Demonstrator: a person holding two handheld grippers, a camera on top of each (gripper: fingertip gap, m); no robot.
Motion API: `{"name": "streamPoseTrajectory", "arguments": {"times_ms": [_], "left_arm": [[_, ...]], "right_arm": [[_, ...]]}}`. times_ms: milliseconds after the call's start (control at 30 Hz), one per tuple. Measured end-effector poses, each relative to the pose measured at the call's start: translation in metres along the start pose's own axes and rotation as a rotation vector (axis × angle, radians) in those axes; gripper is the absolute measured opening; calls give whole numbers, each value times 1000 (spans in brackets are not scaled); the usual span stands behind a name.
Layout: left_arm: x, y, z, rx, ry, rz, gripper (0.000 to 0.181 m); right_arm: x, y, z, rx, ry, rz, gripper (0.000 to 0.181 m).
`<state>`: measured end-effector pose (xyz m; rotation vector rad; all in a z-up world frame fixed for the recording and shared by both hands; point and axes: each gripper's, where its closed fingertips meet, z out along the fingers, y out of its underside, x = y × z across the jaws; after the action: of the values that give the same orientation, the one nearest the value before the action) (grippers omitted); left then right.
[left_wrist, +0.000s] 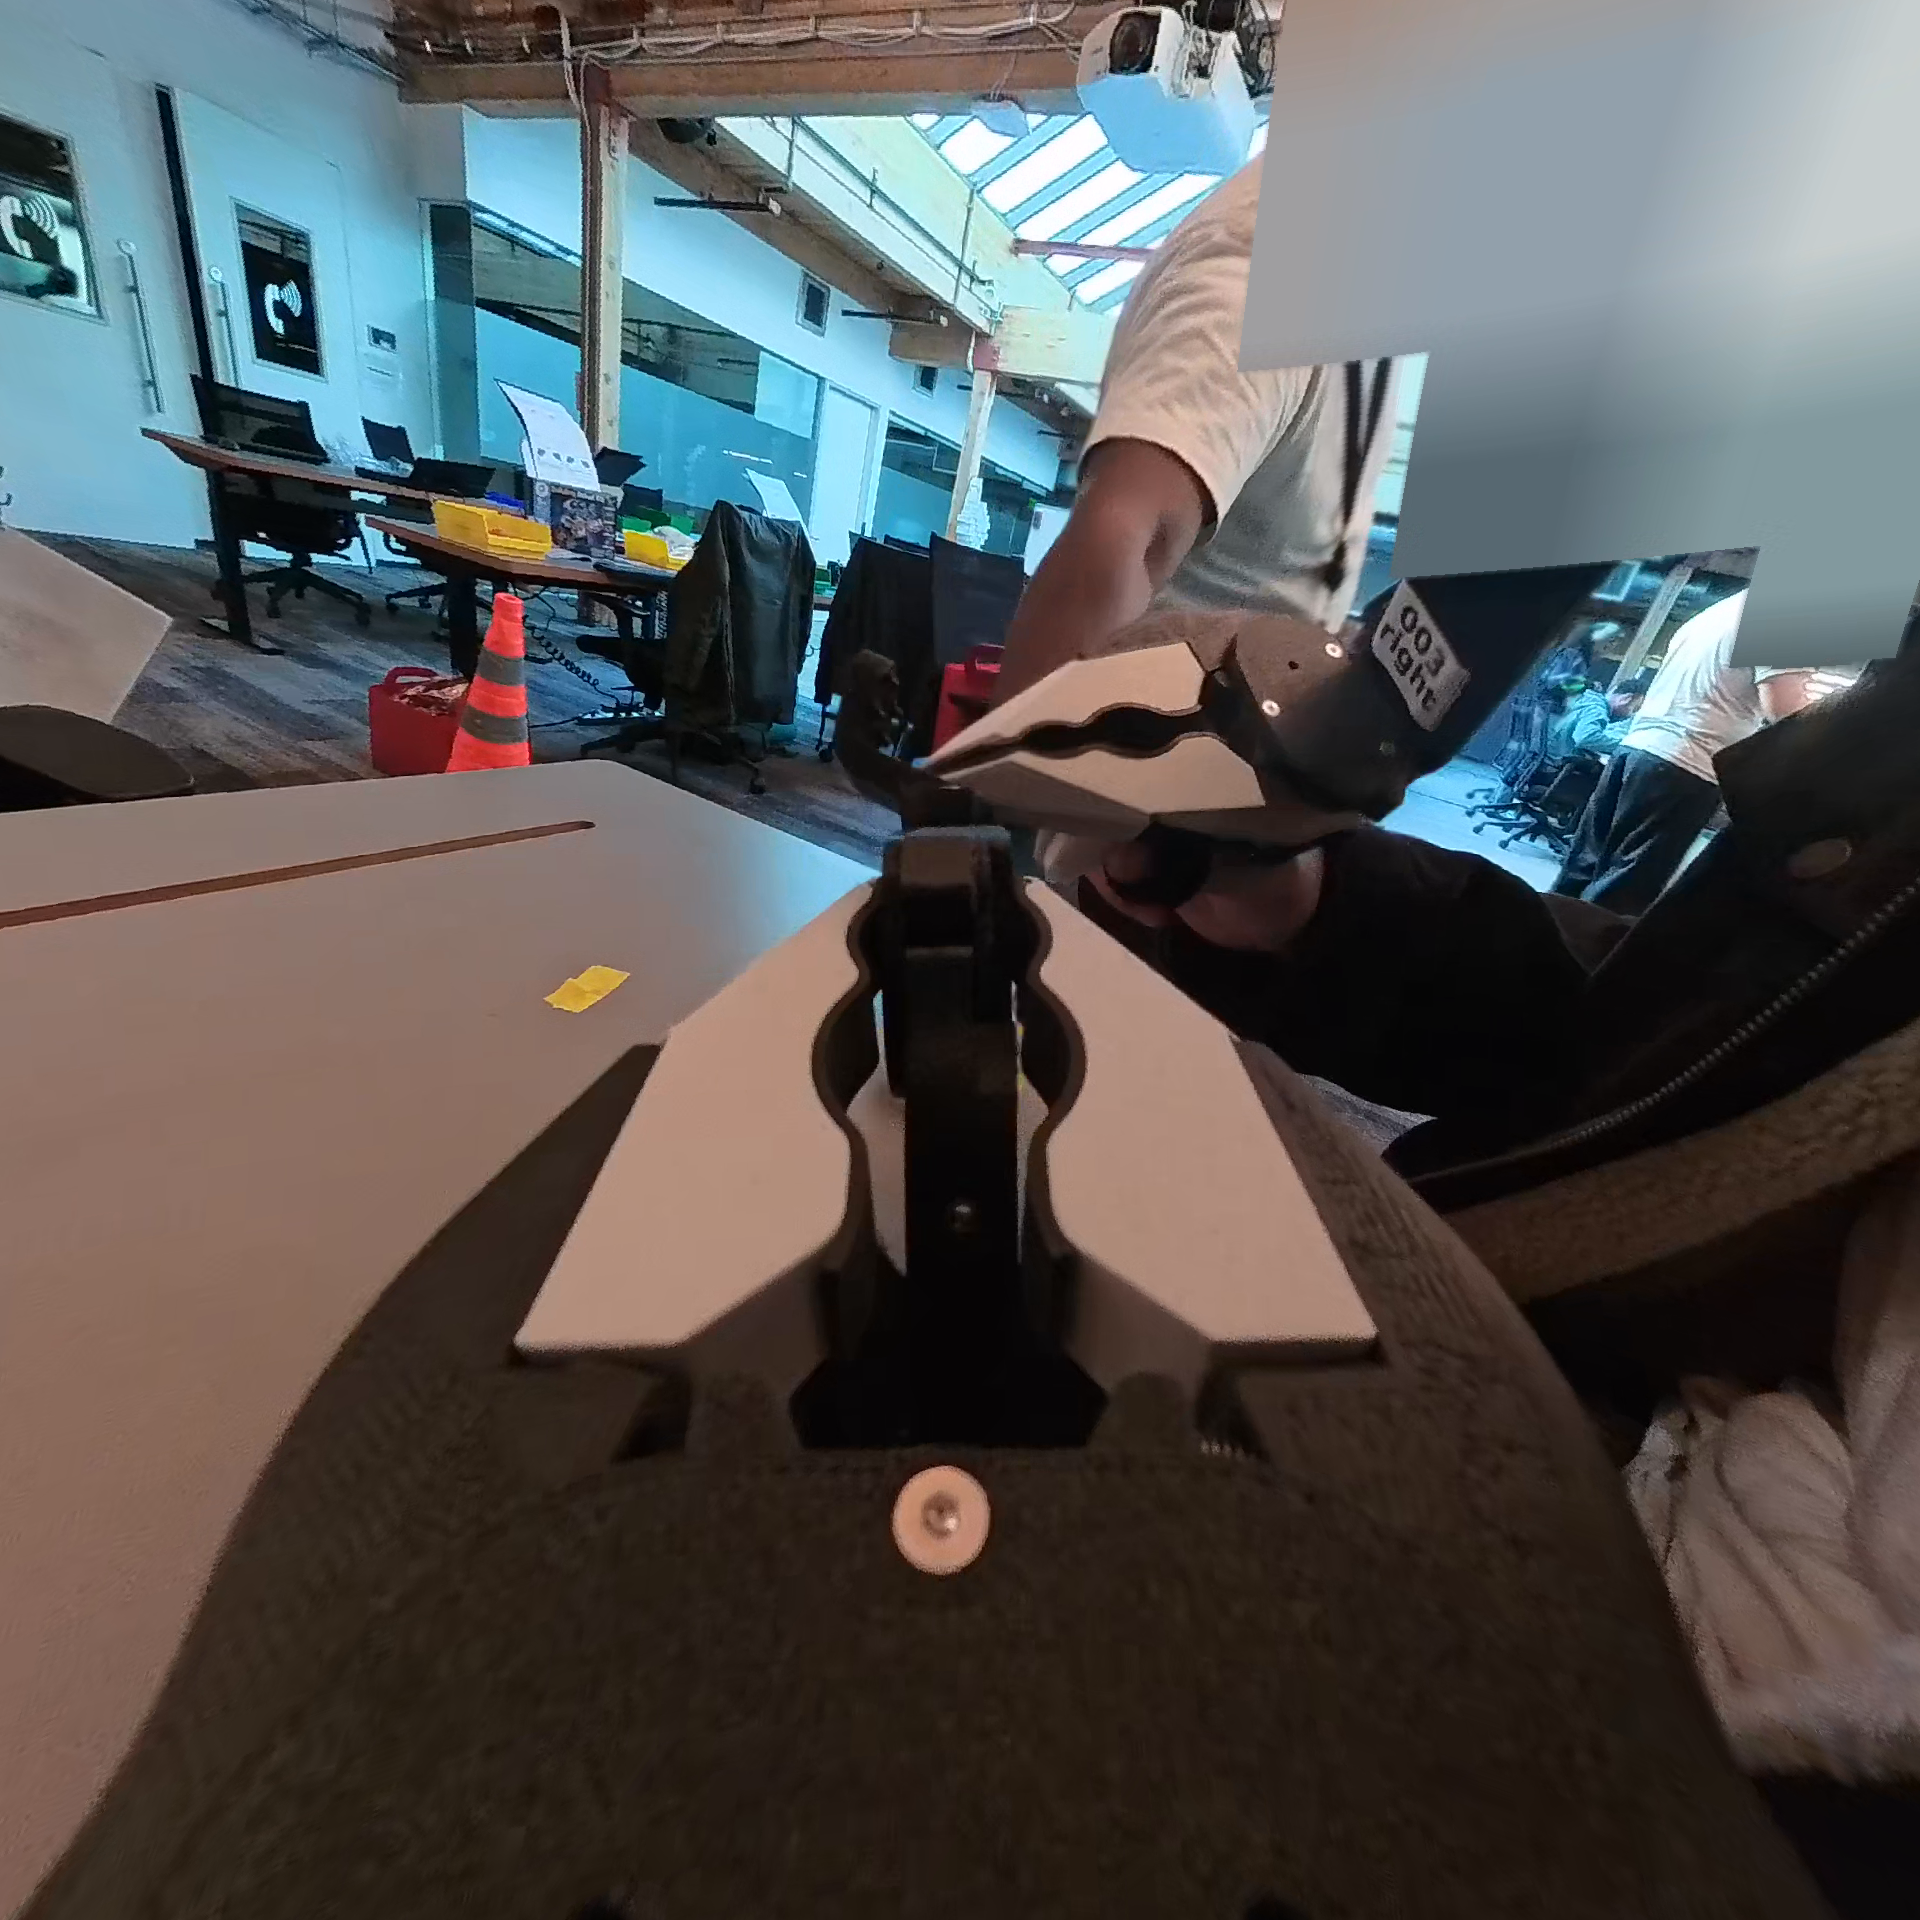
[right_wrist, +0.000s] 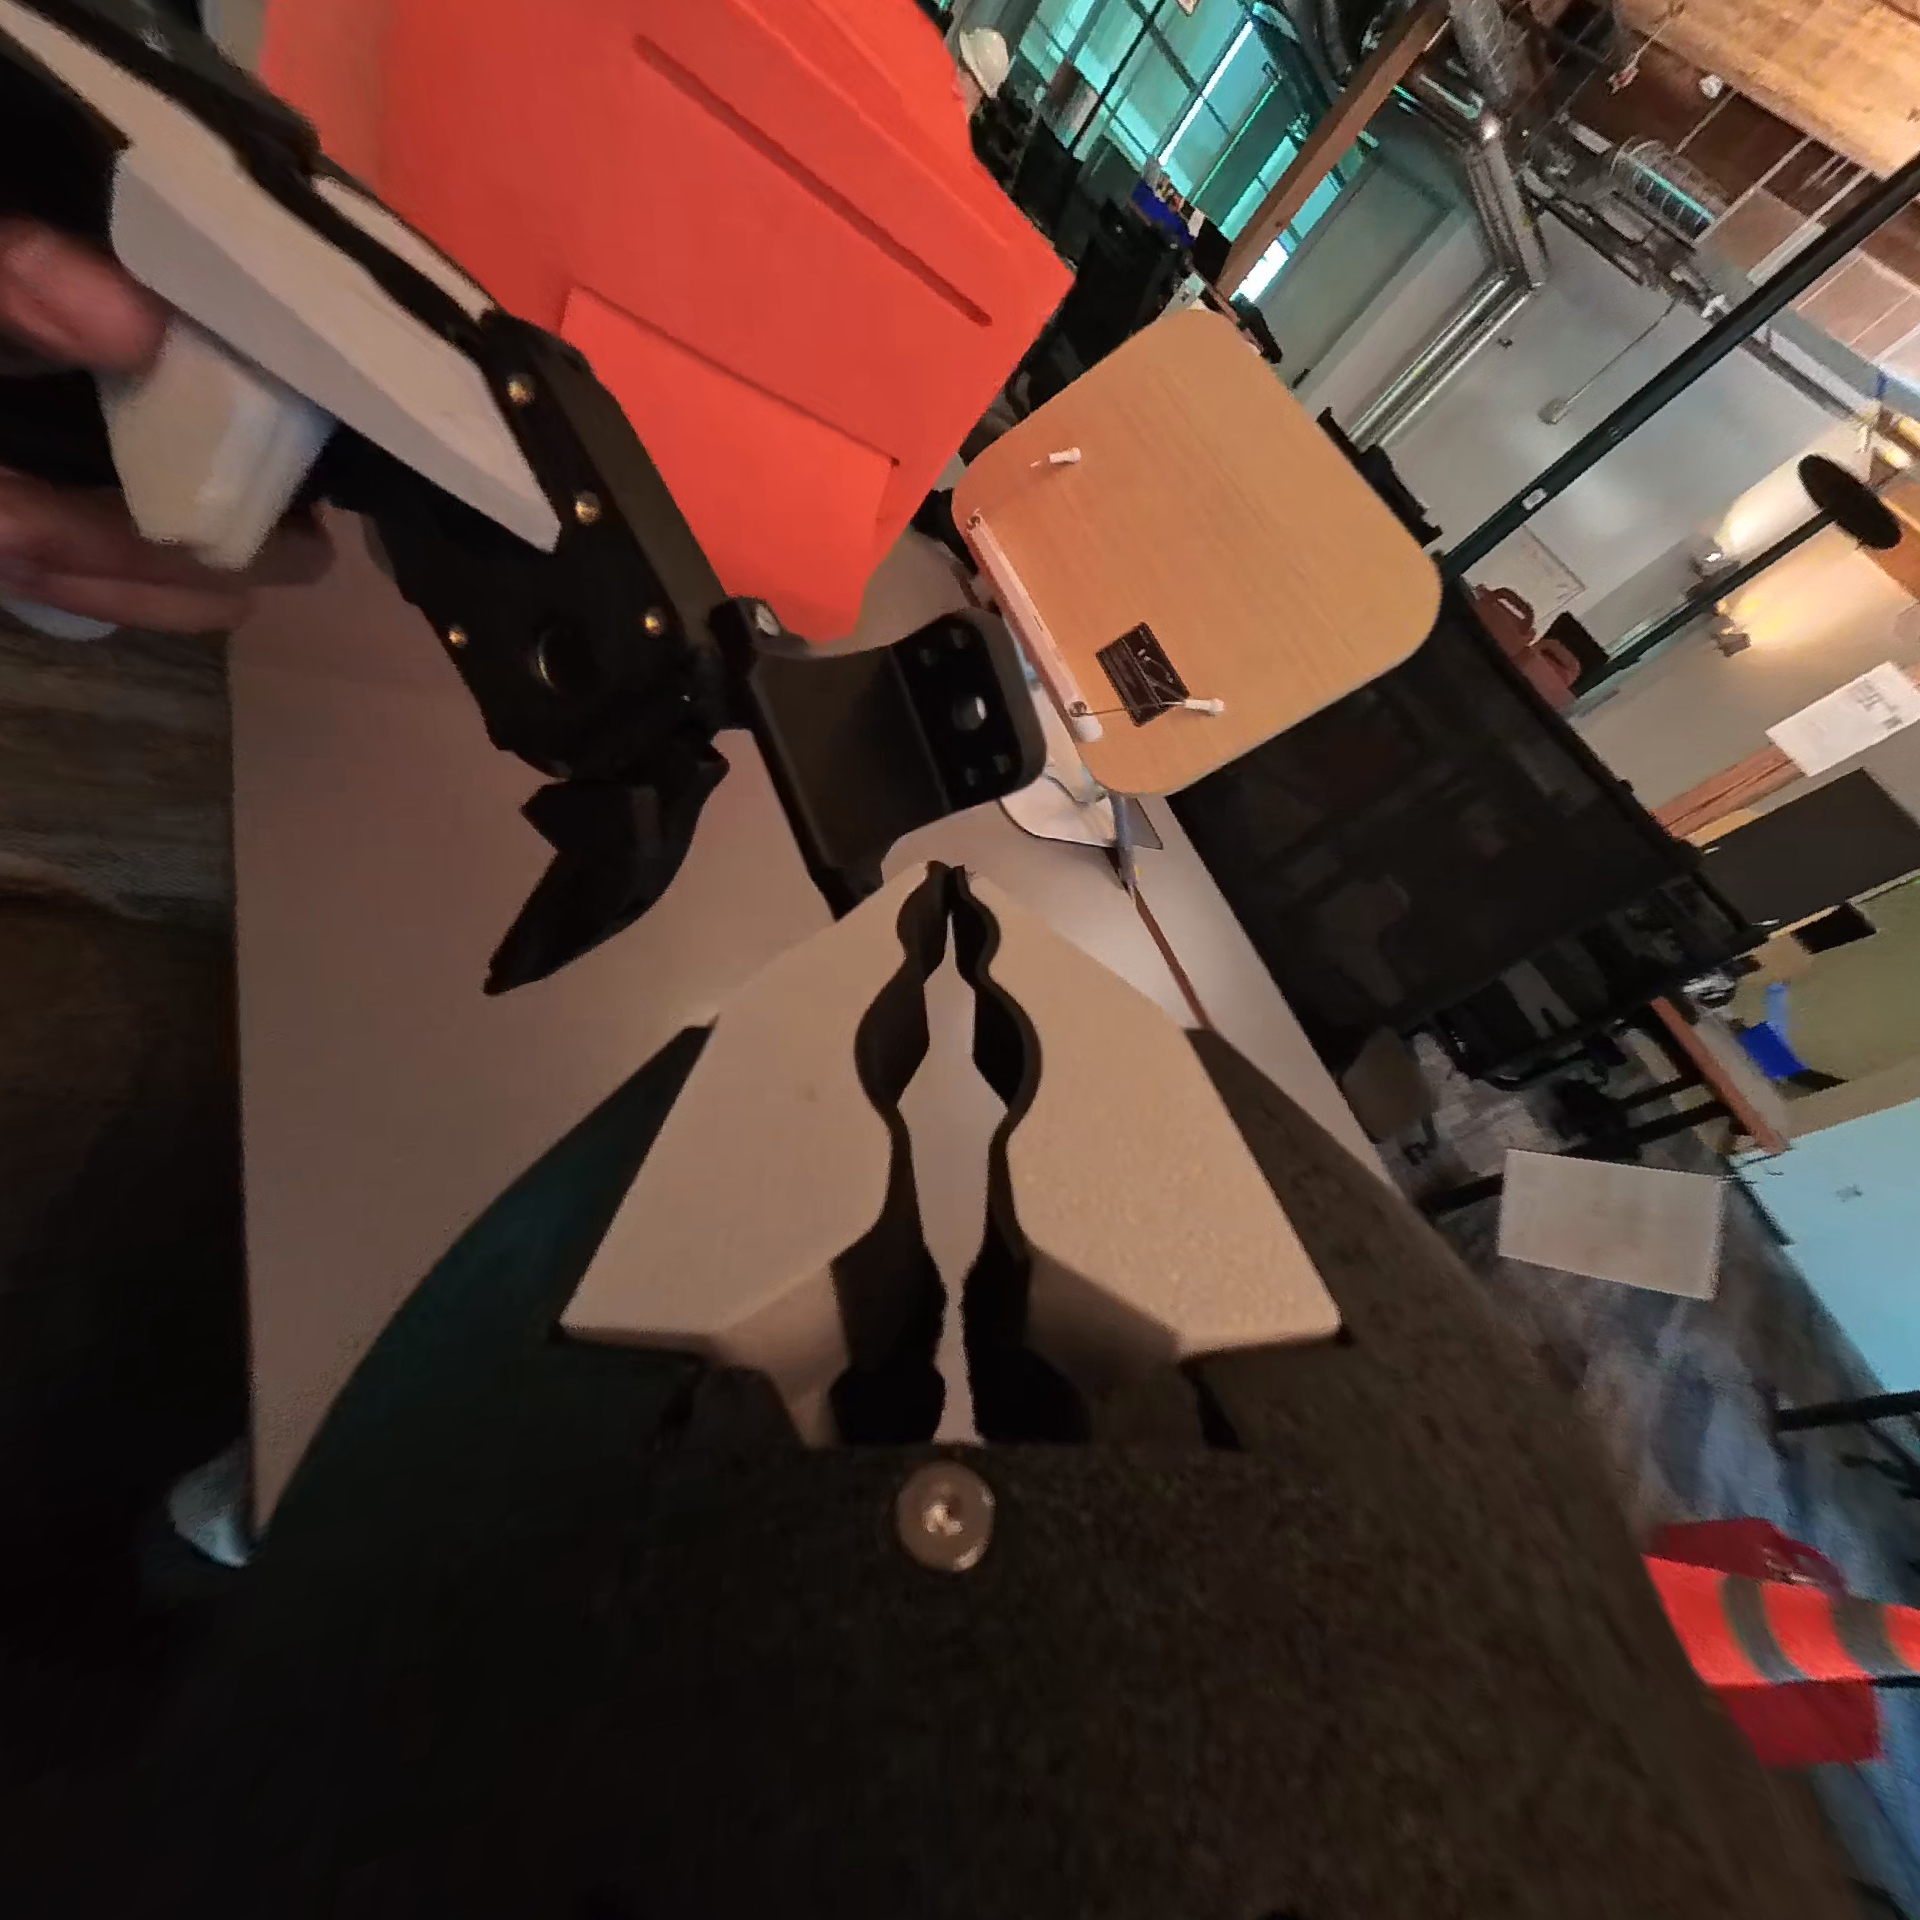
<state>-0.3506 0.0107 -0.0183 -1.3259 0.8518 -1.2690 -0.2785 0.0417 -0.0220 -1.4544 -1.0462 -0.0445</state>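
1. Left gripper (left_wrist: 948, 894) clamped on a black hinged bracket (left_wrist: 951, 1039). Bracket stands upright between the two fingers, squeezed along its straight arm and poking out past the tips.
2. Right gripper (right_wrist: 948, 881) closed down to a sliver of a gap, tips right up against the lower edge of the bracket's flat plate end (right_wrist: 935, 717), the bit with the holes. Can't tell whether it's actually pinching that edge or just touching it.
3. Handling guess: looks stiff and hard, plastic or metal, with small screws around a pivot. Probably not heavy, but likely to swing at that joint if grabbed on one side only. Smooth faces, so maybe a bit slippery. Safest hold seems to be flat on the straight arm or across the plate, not on the pointy end or the hinge itself.
4. Right under all that, a pale grey table (left_wrist: 312, 1039) with a long slot cut in it and a scrap of yellow tape (left_wrist: 587, 987) stuck near the middle.
5. Off to the right, a hand (left_wrist: 1226, 894) wrapped round the right gripper's handle, plus a dark jacket (left_wrist: 1714, 935) with a zipper and a bunched white cloth (left_wrist: 1766, 1558) nearer the camera.
6. Past the table edge, an orange traffic cone (left_wrist: 497, 686) with a red bin (left_wrist: 407, 722) just beside it.
7. Further back, desks (left_wrist: 499, 540) with yellow trays and office chairs. In the right wrist view, a light wooden board (right_wrist: 1195, 520) with rounded corners just beyond the plate.
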Motion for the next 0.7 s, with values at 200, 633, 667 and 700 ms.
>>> {"name": "streamPoseTrajectory", "arguments": {"times_ms": [200, 633, 667, 700], "left_arm": [[-4, 0, -1, -9, -31, 23, 21], [-2, -28, -7, 115, -18, -22, 21], [1, -31, -8, 132, 2, -43, 22], [3, -35, -10, 150, 20, -66, 22]], "right_arm": [[-7, -2, -2, 2, -12, -42, 0], [-16, -60, -26, 7, -171, 36, 0], [-18, -70, -29, 26, -188, 42, 0], [-21, -79, -31, 43, -204, 48, 0]]}}
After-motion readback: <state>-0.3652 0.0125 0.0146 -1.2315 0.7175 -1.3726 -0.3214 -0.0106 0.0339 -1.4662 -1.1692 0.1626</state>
